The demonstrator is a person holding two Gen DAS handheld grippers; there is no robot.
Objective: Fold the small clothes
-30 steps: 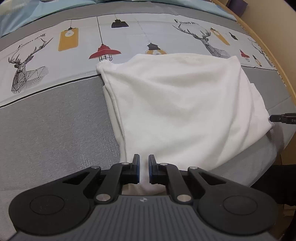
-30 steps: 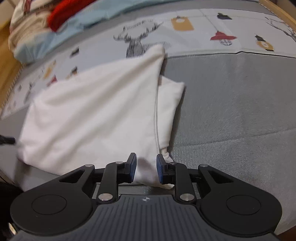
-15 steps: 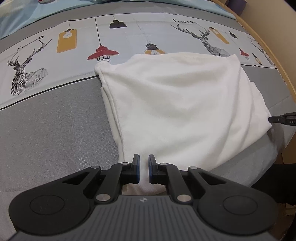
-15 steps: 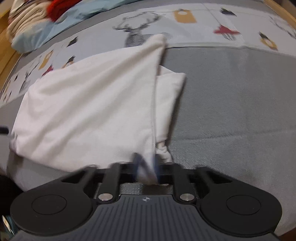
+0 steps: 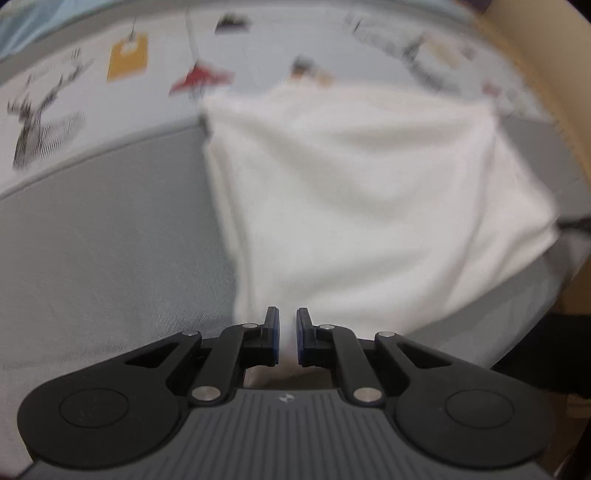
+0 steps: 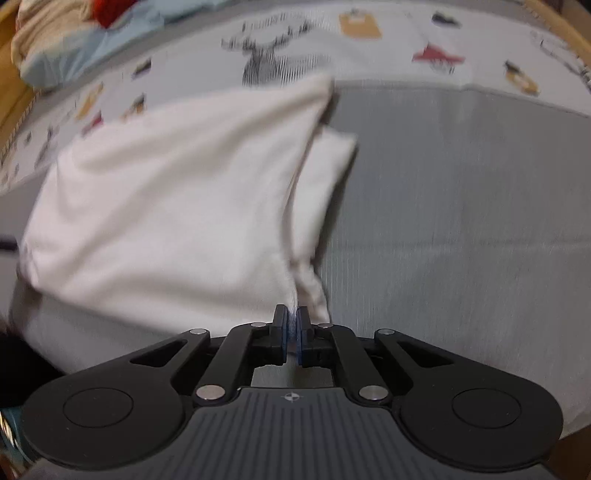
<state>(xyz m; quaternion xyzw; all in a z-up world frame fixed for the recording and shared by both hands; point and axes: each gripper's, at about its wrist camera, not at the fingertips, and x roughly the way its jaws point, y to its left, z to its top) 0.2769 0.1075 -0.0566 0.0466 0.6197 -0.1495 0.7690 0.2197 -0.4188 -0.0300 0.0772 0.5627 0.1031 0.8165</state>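
Right wrist view shows the right gripper (image 6: 292,325) clamped on the white garment's (image 6: 177,199) near corner, while the left gripper (image 5: 287,332) grips its near edge on the bedspread (image 5: 110,236).

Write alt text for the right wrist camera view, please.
The right gripper is pinched shut on the near corner of a white garment lying on a grey bedspread with deer and lantern prints. The picture is slightly blurred.

I see a grey bed cover (image 6: 461,206) with a pale printed band (image 5: 258,48) far across it: stag (image 6: 266,62), yellow lantern (image 5: 127,61), red lamp (image 6: 436,55). Far left, bundled bedding (image 6: 74,40) with something red (image 6: 110,11).
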